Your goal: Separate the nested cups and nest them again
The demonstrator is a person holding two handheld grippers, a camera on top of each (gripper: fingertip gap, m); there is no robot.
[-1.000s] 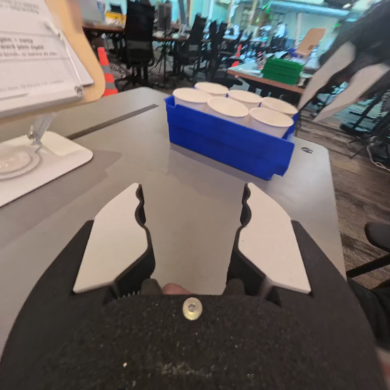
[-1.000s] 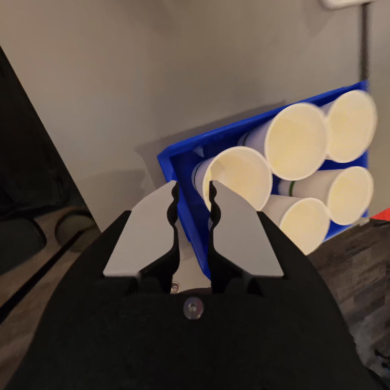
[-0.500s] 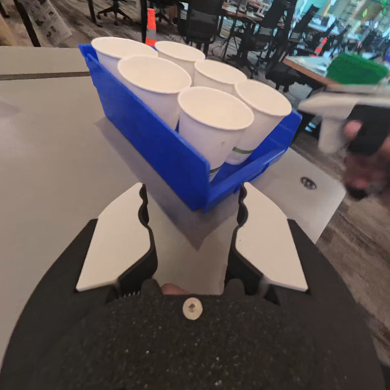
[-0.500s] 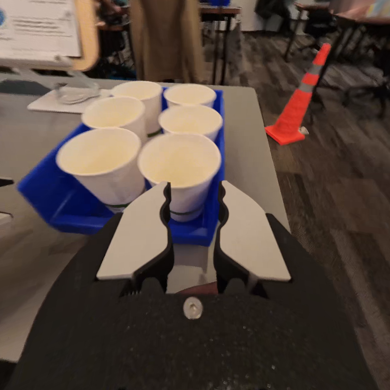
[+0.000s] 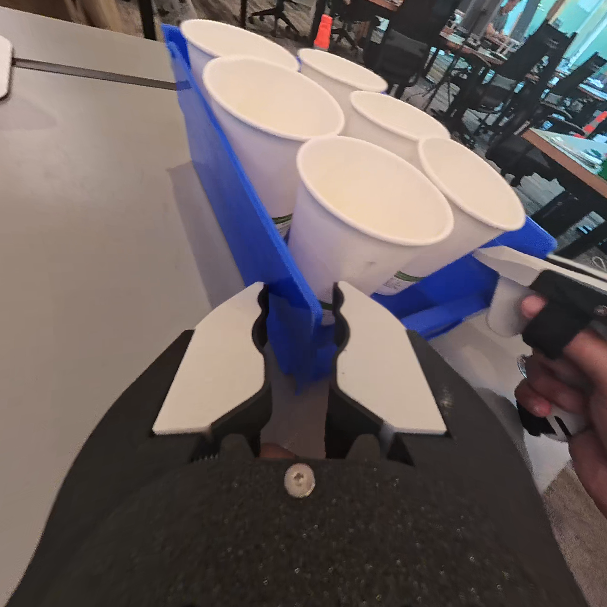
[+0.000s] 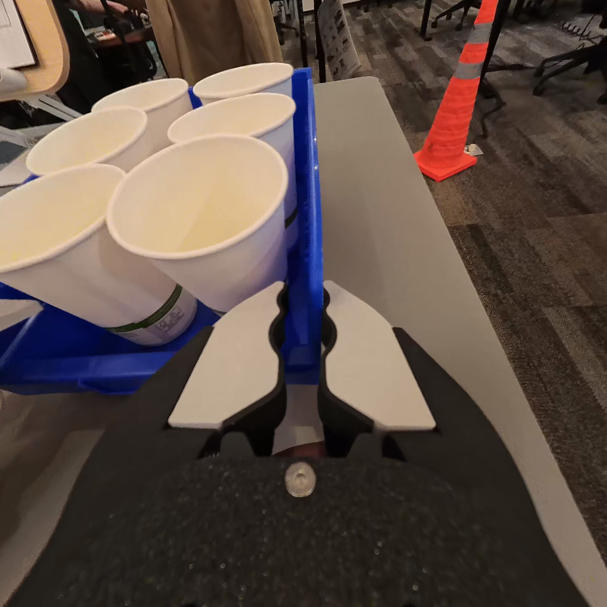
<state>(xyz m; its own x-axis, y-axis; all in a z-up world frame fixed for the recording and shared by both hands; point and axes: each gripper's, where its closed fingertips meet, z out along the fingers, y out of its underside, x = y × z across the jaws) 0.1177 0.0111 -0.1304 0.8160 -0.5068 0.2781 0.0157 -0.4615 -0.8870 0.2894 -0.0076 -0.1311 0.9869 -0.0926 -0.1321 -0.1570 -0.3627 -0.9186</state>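
Both my tools at the blue bin's corners

My left tool point(image 5: 299, 303) straddles one bin point(image 5: 236, 210) wall, jaws narrow; my right tool point(image 6: 303, 295) grips the opposite wall. Six white cups point(image 6: 200, 203) stand inside, on the grey surface point(image 5: 82, 197).

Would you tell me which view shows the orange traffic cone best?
The right wrist view: the orange traffic cone stands large on the floor, base to grey band. The left wrist view shows only its small tip beyond the white cups.
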